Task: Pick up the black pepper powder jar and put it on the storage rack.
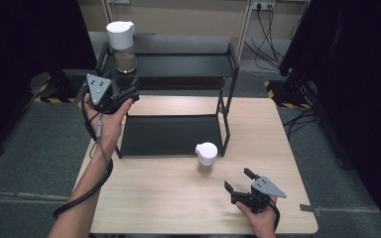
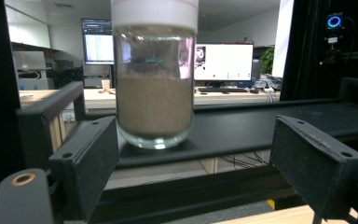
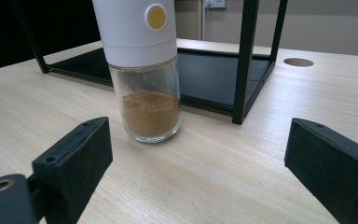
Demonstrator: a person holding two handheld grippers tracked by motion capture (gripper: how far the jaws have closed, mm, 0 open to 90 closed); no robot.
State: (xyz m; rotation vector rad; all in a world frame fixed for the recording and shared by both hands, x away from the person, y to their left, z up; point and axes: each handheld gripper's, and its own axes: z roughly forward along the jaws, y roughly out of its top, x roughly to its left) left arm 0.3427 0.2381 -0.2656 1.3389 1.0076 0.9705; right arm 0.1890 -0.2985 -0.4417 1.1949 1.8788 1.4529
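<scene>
A glass jar with a white lid [image 1: 120, 43], part full of brown powder, stands at the left end of the black rack's top shelf [image 1: 183, 64]. My left gripper [image 1: 130, 91] hovers open just in front of and below it. In the left gripper view the jar [image 2: 154, 93] stands on the shelf [image 2: 270, 123], beyond the open jaws. A second, smaller jar [image 1: 206, 157] with a white cap stands on the wooden table [image 1: 168, 198]. Near the front edge my right gripper [image 1: 238, 180] is open and faces that jar [image 3: 144, 79], with a gap between them.
The rack's lower tray [image 1: 168, 134] rests on the table behind the small jar, and a black upright post [image 3: 244, 60] stands just right of that jar. A round hole [image 3: 298, 61] is cut in the tabletop. Cables trail on the floor behind.
</scene>
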